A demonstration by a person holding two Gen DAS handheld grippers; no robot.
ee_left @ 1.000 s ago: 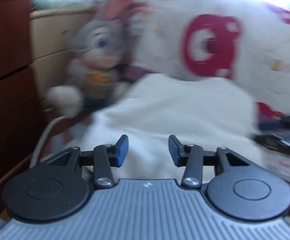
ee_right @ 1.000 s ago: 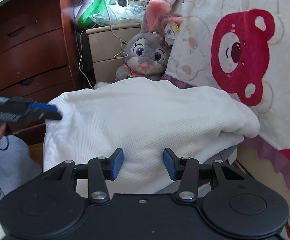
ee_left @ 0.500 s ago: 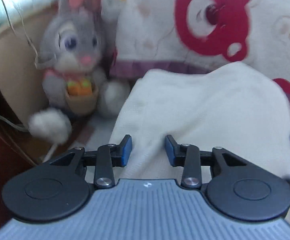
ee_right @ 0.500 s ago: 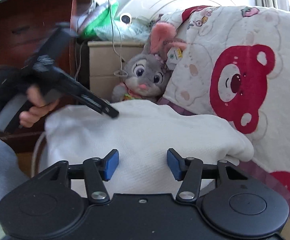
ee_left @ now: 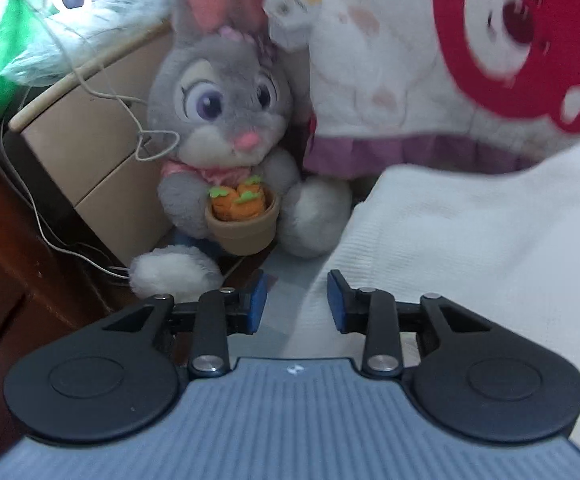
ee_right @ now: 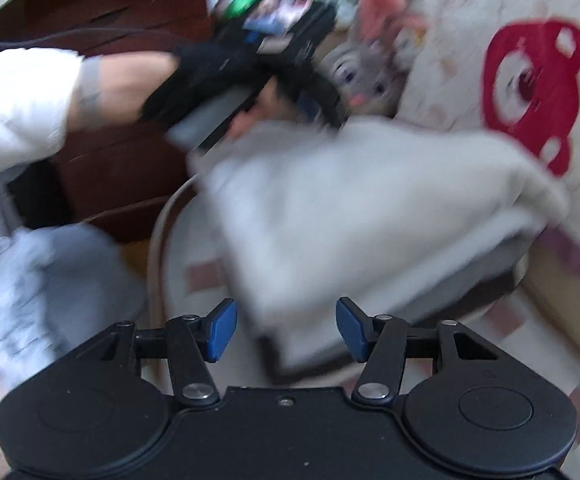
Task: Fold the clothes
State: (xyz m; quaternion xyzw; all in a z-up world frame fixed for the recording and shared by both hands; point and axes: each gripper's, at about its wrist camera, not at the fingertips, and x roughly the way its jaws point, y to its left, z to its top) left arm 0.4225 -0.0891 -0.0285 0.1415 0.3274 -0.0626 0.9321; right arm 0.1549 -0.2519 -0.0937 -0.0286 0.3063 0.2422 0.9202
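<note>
Left gripper [ee_left: 295,300], jaws narrow and empty, hangs over the white garment's [ee_left: 469,240] nine-o'clock edge, likely to pinch it; right gripper [ee_right: 286,330], jaws wider and empty, faces its near corner

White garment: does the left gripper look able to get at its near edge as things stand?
Probably yes: the left gripper is open right at the white garment edge, nothing between; the plush rabbit sits behind.

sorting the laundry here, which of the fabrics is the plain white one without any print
The white folded garment lying in front of both grippers: plain, ribbed, no print. The blanket behind it carries red bear faces and a purple hem, so it is not the one.
</note>
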